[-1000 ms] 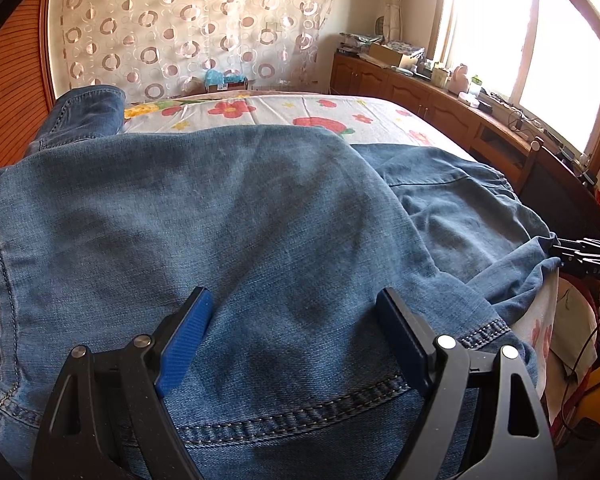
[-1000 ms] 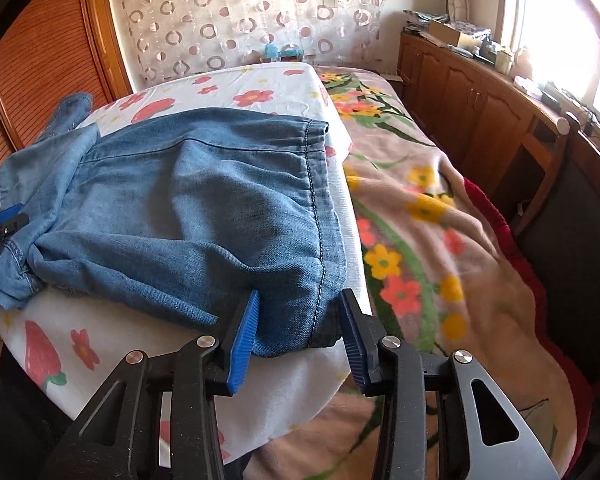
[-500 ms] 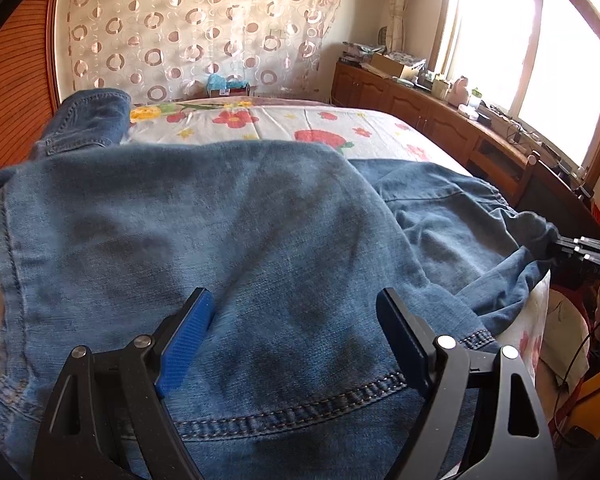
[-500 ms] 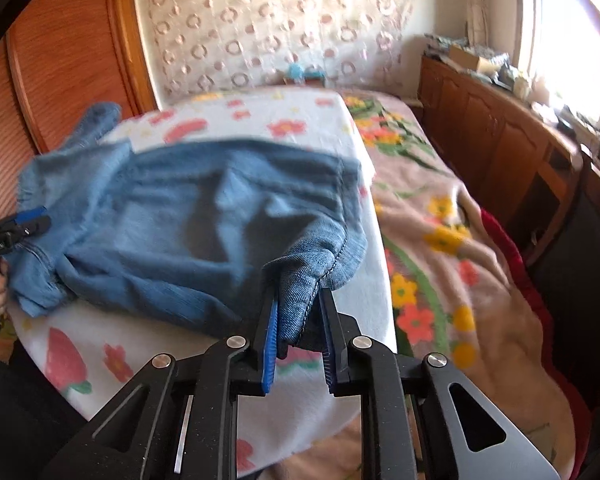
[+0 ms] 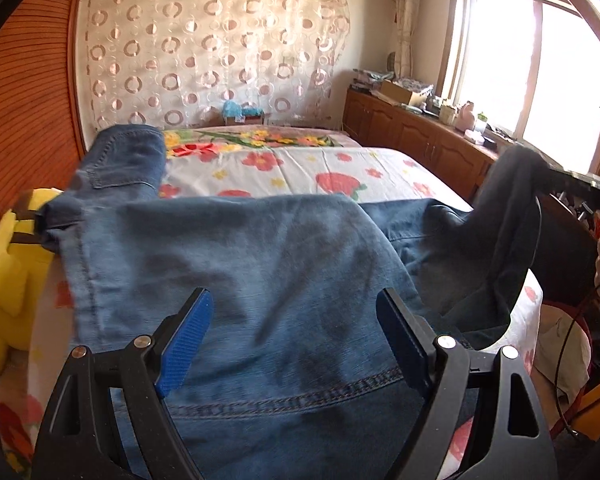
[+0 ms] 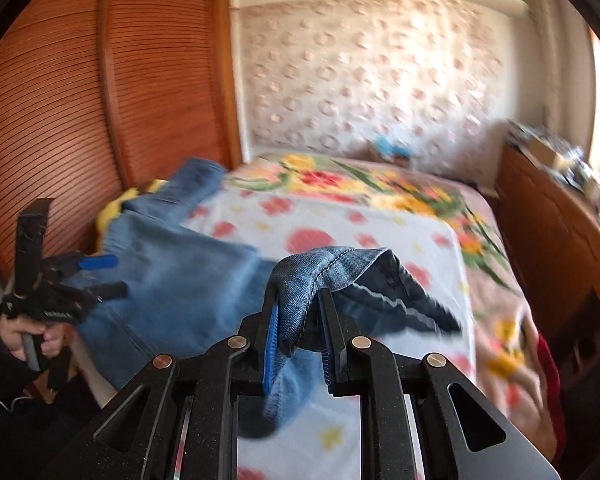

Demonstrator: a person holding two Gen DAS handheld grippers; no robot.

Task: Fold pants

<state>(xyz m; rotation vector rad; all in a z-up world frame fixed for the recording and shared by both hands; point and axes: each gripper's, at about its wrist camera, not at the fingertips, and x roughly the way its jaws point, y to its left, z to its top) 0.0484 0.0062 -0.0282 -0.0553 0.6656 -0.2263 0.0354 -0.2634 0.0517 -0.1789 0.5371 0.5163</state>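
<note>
Pants (image 6: 188, 280) on bed (image 6: 380, 240); right gripper (image 6: 298, 320) pinches their hem.

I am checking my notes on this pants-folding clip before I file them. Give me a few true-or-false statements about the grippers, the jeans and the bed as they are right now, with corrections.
1. The right gripper is clamped on a fold of the jeans. True; its jaws have just been closing, with denim between them.
2. The left gripper pinches the waistband. False: its jaws stand wide apart over the denim, with no pad pressing it.
3. The jeans lie on a flowered bed sheet. True.
4. A yellow plush toy sits at the right edge of the bed. False: in the left wrist view it is at the left edge.
5. The held denim lies flat on the bed. False: it is lifted clear of the sheet.
</note>
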